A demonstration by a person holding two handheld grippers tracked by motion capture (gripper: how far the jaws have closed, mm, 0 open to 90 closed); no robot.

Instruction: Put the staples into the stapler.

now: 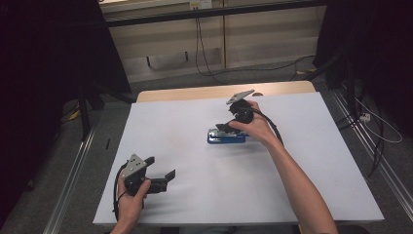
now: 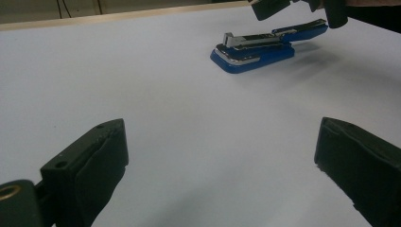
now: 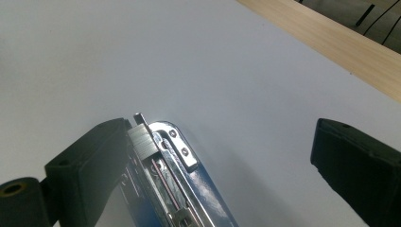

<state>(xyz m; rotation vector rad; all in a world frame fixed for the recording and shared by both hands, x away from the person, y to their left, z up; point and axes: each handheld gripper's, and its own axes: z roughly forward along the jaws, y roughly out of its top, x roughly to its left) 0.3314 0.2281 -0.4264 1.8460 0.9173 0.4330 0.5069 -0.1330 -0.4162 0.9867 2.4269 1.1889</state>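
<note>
Stapler (image 3: 189, 189) between open right jaws

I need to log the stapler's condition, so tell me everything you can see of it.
The stapler is blue, seemingly plastic, with shiny chrome metal parts. It lies flat on the white table, near its middle. Its top arm is tilted up from the base, baring the metal staple channel and a ribbed pusher block. The right gripper is over its rear end with jaws spread wide; in the right gripper view one jaw stands right beside the stapler, though contact cannot be told. No staples can be made out.
</note>
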